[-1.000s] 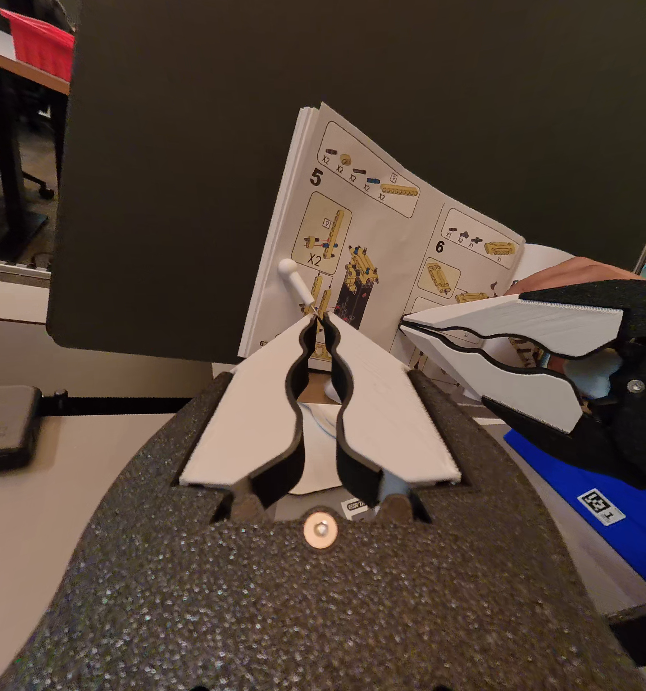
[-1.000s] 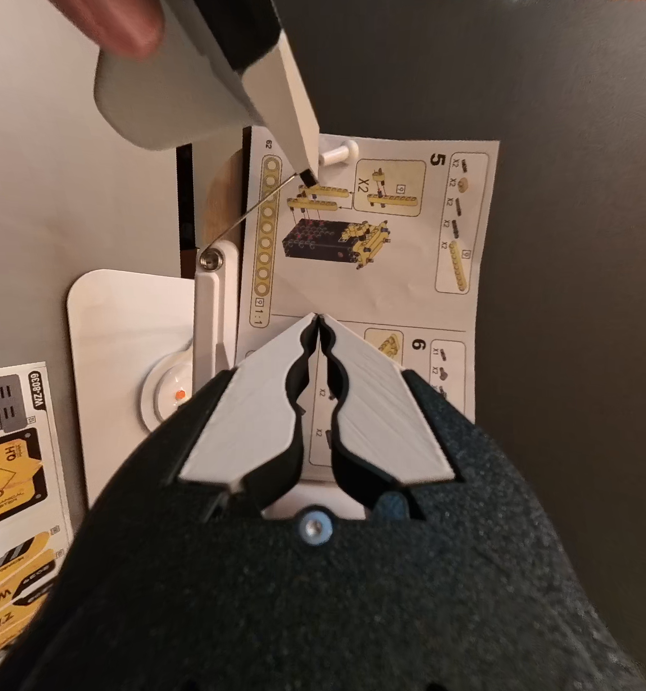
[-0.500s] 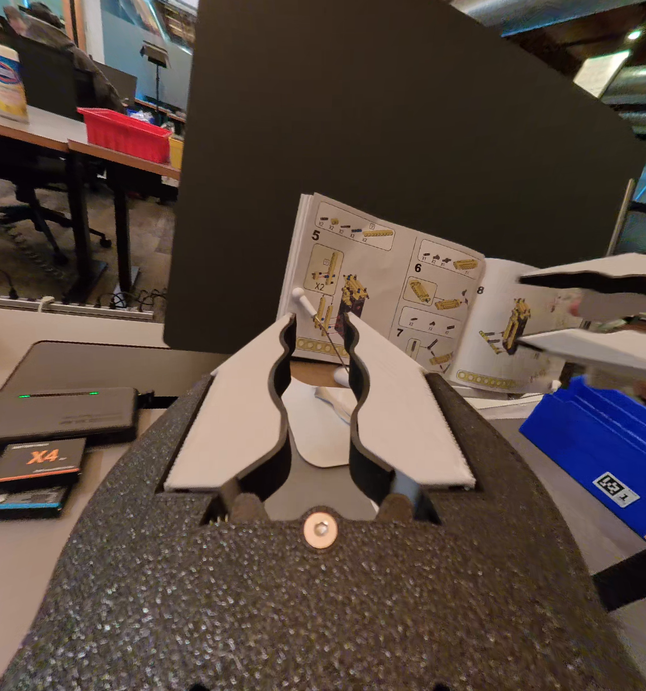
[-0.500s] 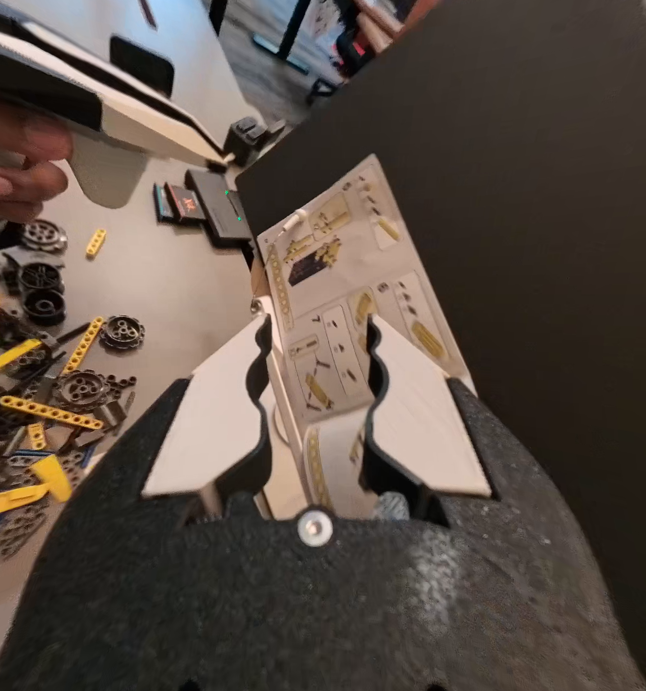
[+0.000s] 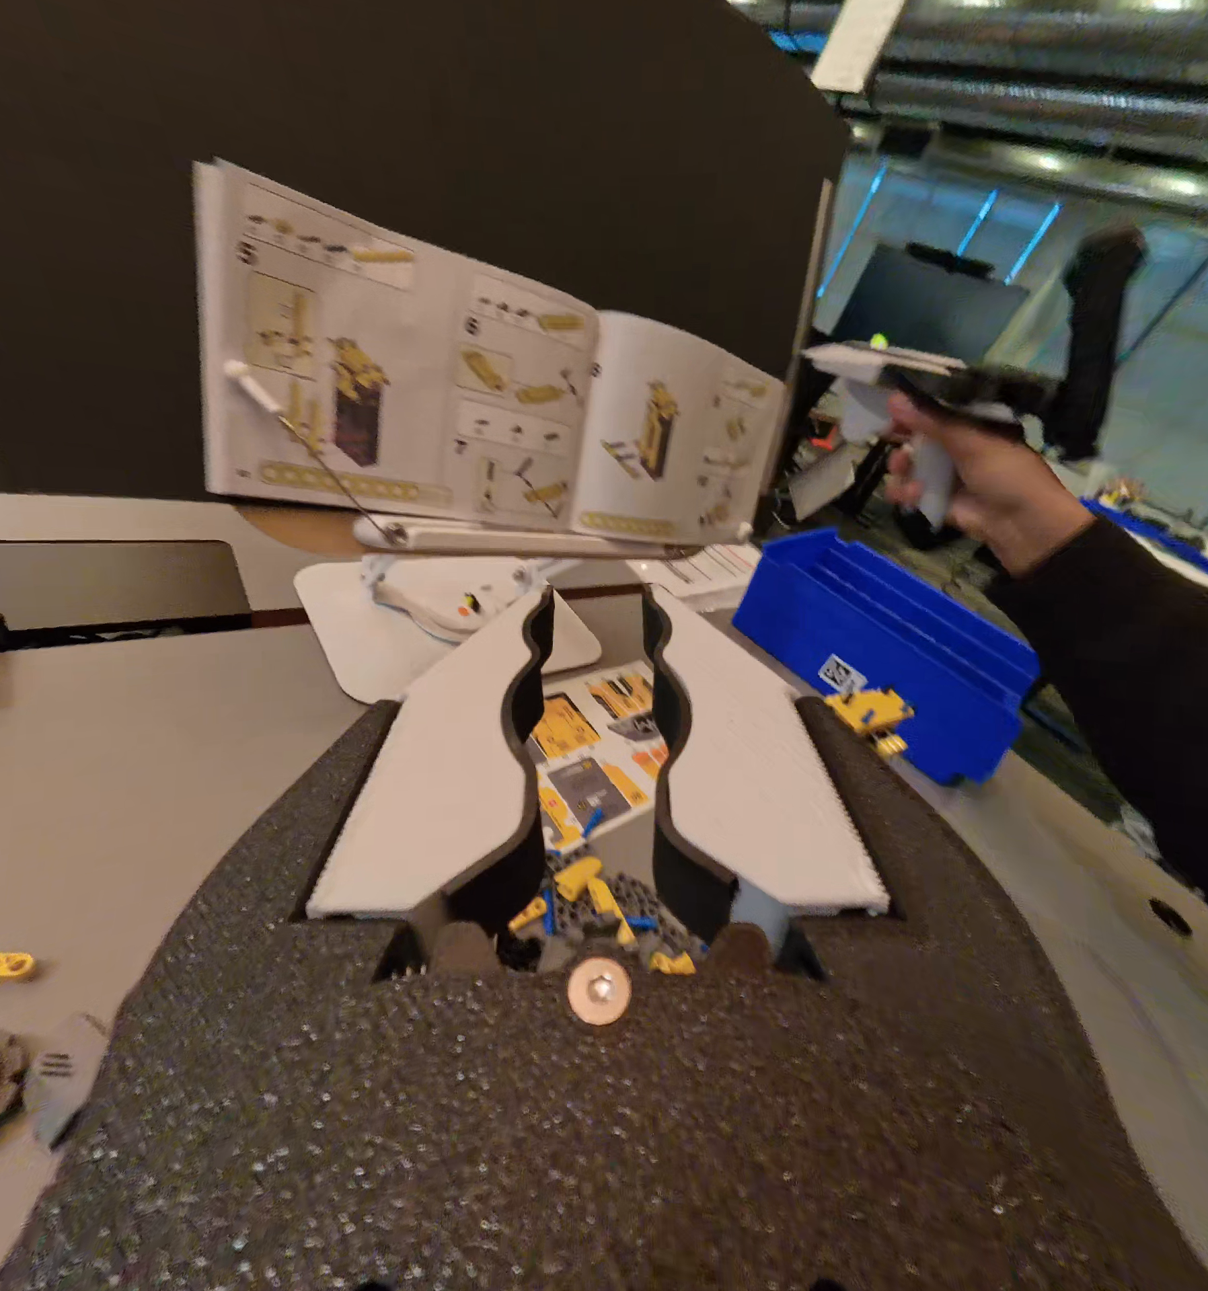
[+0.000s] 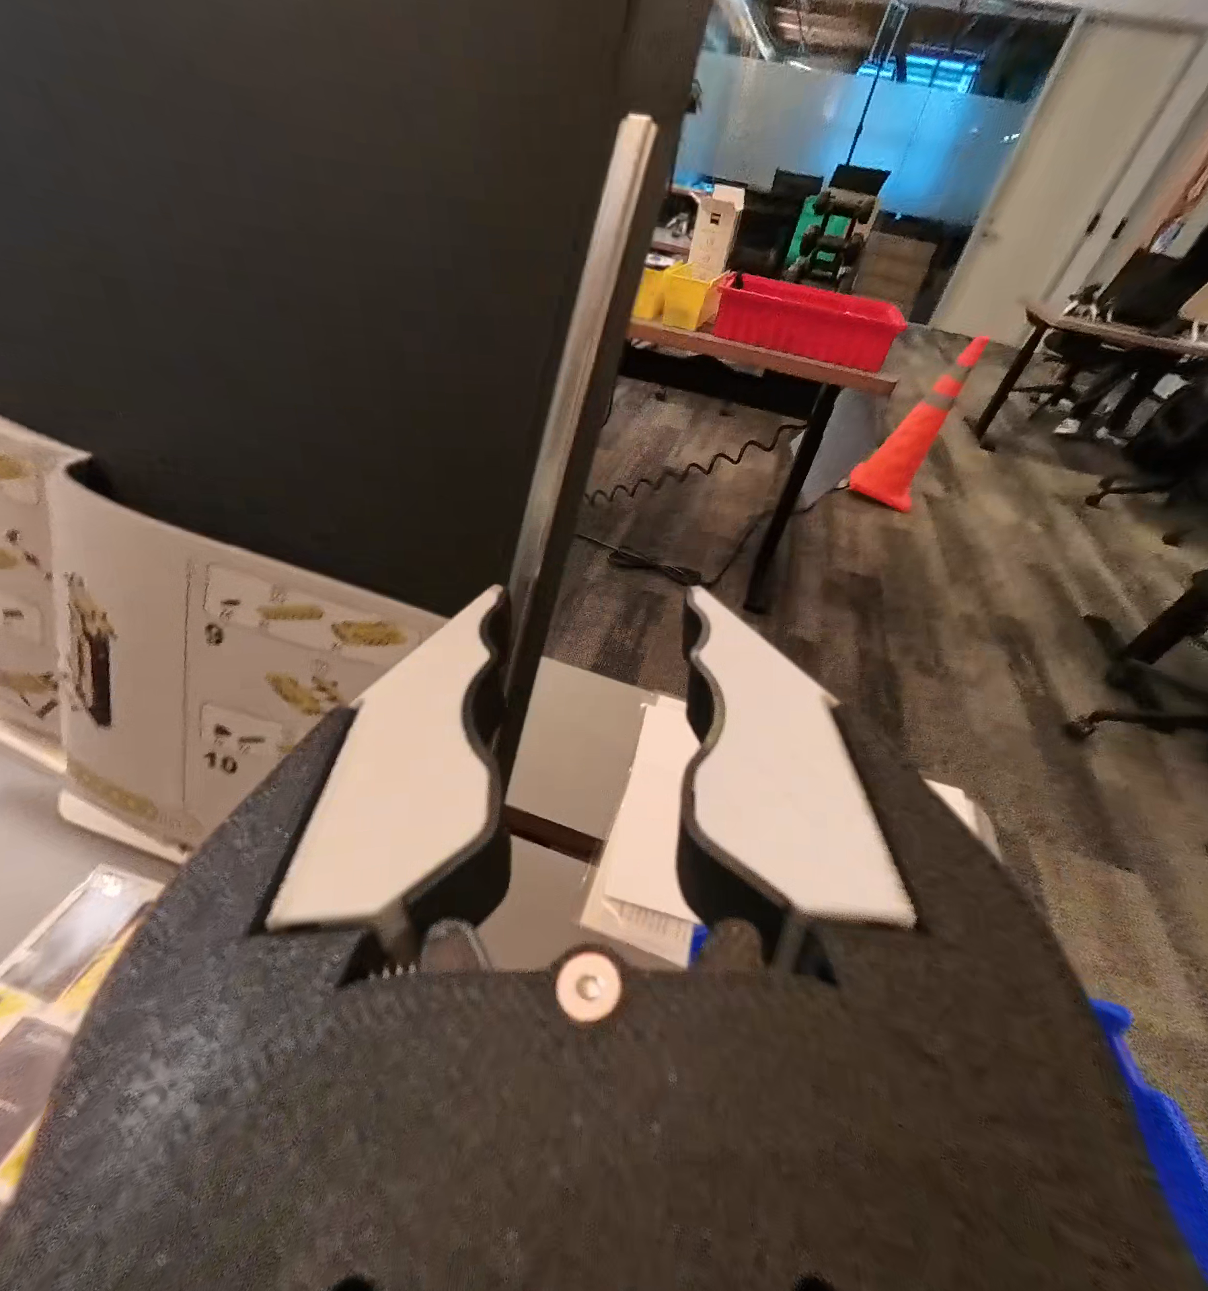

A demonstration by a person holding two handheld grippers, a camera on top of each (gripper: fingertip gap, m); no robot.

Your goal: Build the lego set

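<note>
Hovering above the grey tabletop (image 5: 168,733), the left gripper (image 5: 598,615) had its pale ribbed fingers (image 5: 447,768) parted with nothing between them, and the glossy sticker sheet (image 5: 587,754) lay flat just beneath the gap, next to a heap of small yellow and grey plastic bricks (image 5: 587,901). Ahead stood the thin paper instruction booklet (image 5: 405,377), propped open on a white stand (image 5: 517,538) with a slim wire page-holder (image 5: 266,398) across its left page. The right gripper (image 6: 594,615) was raised off to the side, jaws wide apart and empty too, looking past the matte black divider panel (image 6: 273,244) toward carpet and an orange cone (image 6: 916,433); from the left wrist view it showed in a hand (image 5: 978,482) above the hard blue plastic bin (image 5: 888,657). The risk, as I judged it: both views were smeared with motion, so a fast swing could have clipped the light booklet off its stand or scattered loose bricks, and the slick sticker sheet could have slid under a finger.
</note>
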